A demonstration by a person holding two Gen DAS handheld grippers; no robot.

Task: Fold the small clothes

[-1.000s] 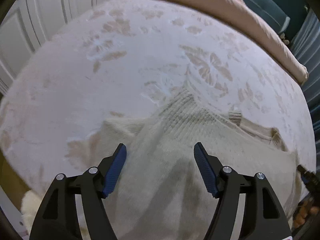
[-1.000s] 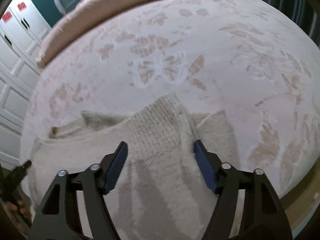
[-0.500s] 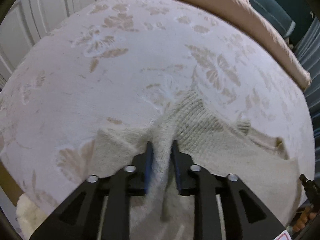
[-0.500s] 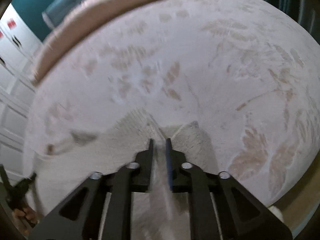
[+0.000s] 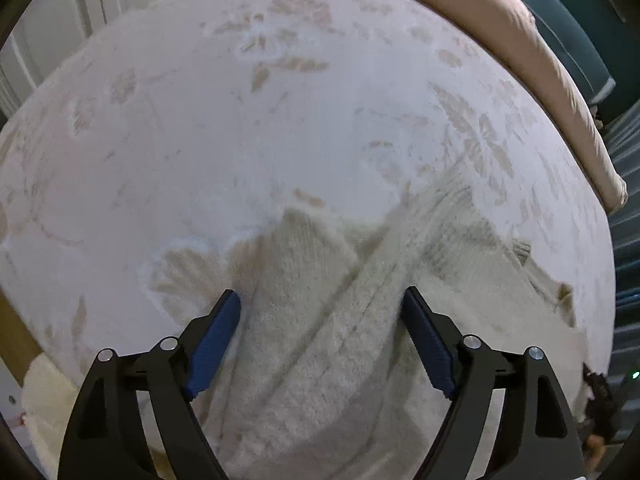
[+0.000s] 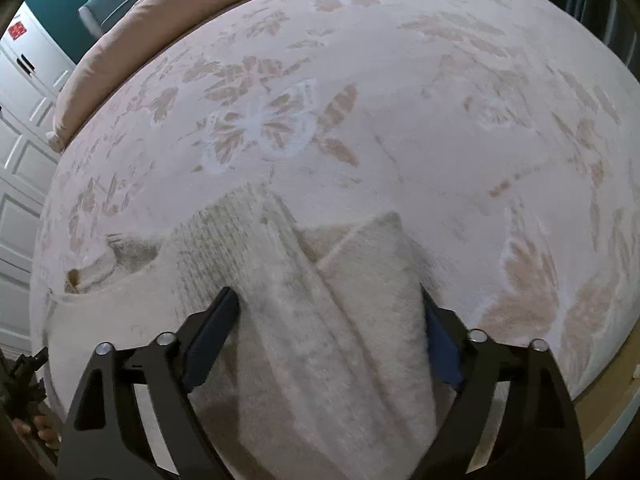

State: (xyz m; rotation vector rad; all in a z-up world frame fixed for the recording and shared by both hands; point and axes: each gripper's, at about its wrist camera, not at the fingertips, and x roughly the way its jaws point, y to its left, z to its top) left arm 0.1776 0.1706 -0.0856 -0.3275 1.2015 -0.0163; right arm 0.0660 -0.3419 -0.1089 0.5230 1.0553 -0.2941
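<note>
A cream knit sweater (image 5: 452, 240) lies on a bed with a pale floral bedspread (image 5: 240, 140). One sleeve is folded over its body. My left gripper (image 5: 320, 292) hovers low over the sweater, its jaws opening wide. A ridge of folded knit lies loose between its blue pads (image 5: 212, 340). In the right wrist view, the same sweater (image 6: 240, 240) shows its ribbed hem and a folded sleeve. My right gripper (image 6: 326, 291) is also opening over a fold, and cloth partly hides its right pad.
A pink bolster (image 5: 540, 60) runs along the far edge of the bed (image 6: 120, 52). White panelled doors (image 6: 20, 100) stand beyond the bed. The bed's near edge and a wooden frame (image 6: 608, 408) show low in both views.
Half a second ago both grippers were pinched shut on sweater folds. Now both have spread wide and the cloth lies loose between the fingers. Both have sunk a little toward the bed.
</note>
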